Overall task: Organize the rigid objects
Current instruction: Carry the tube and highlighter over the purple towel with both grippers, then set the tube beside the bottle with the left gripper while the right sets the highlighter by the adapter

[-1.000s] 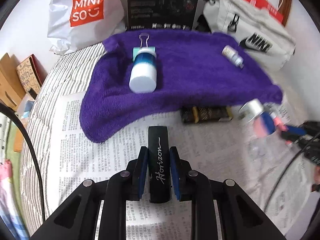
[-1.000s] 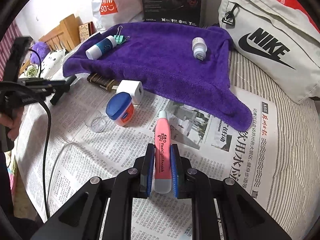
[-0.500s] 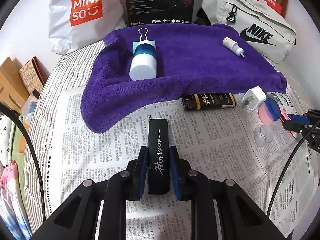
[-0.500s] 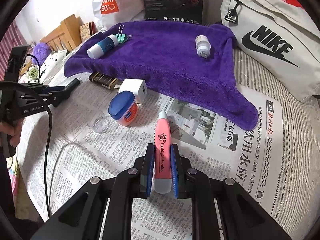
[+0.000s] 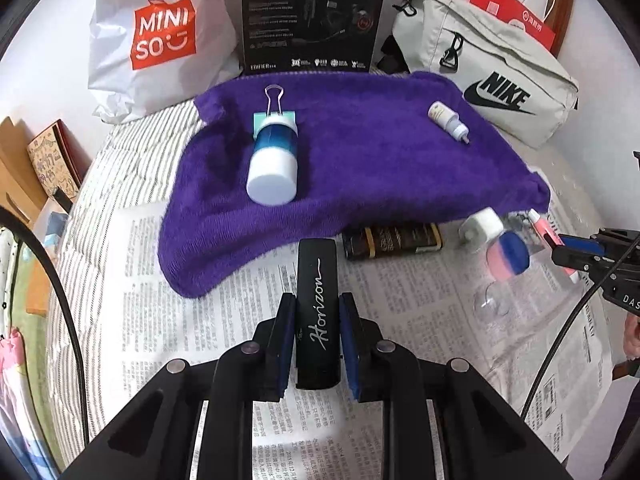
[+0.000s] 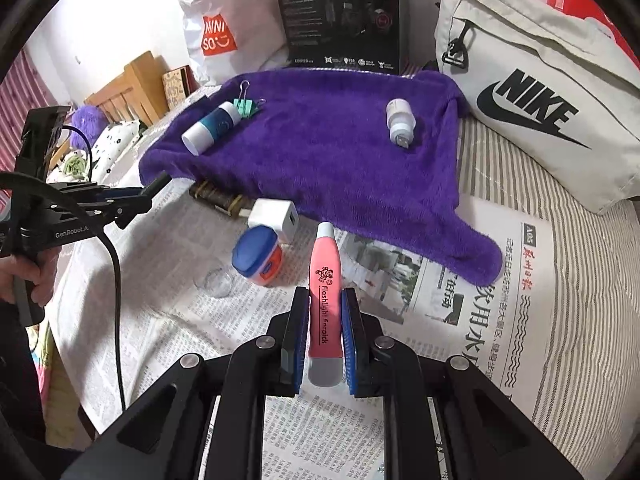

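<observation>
Black "Horizon" case is pinched in your left gripper; your right gripper clamps the pink flashlight earpick, purple towel ahead.

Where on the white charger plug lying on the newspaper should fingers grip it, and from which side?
Grip the white charger plug across its two flat, parallel side faces, coming down from above. It lies flat on the newspaper, and the blue-lidded jar and purple towel crowd it, so a level approach looks blocked.

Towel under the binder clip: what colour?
Purple towel, clearest in the right wrist view.
</observation>
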`<action>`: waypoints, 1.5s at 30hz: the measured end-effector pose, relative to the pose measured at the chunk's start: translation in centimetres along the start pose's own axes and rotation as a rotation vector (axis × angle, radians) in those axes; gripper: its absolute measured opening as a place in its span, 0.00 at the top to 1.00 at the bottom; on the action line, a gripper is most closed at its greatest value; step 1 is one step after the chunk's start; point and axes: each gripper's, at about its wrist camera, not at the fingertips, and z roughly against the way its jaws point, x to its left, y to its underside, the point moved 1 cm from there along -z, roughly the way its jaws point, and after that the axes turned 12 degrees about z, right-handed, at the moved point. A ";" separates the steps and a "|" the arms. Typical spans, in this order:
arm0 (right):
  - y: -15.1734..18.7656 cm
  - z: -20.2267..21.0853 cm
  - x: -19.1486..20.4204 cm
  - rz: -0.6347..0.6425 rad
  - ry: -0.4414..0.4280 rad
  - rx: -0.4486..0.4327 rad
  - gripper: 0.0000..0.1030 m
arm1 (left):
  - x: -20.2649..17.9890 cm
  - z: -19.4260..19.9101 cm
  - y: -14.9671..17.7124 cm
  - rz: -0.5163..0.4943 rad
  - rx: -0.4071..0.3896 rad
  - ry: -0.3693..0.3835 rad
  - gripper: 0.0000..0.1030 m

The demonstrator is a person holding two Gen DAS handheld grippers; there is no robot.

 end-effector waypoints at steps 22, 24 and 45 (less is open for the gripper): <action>-7.3 -1.7 -5.1 -0.044 0.037 -0.008 0.85 | -2.9 -0.1 -7.4 -0.023 -0.029 0.064 0.80; -7.8 -2.4 -5.5 -0.041 0.043 0.003 0.85 | -3.1 -0.7 -8.1 -0.027 -0.027 0.053 0.80; -8.3 -8.6 -5.9 0.038 0.074 0.118 0.85 | -3.8 -8.1 -10.0 -0.005 0.060 0.042 0.80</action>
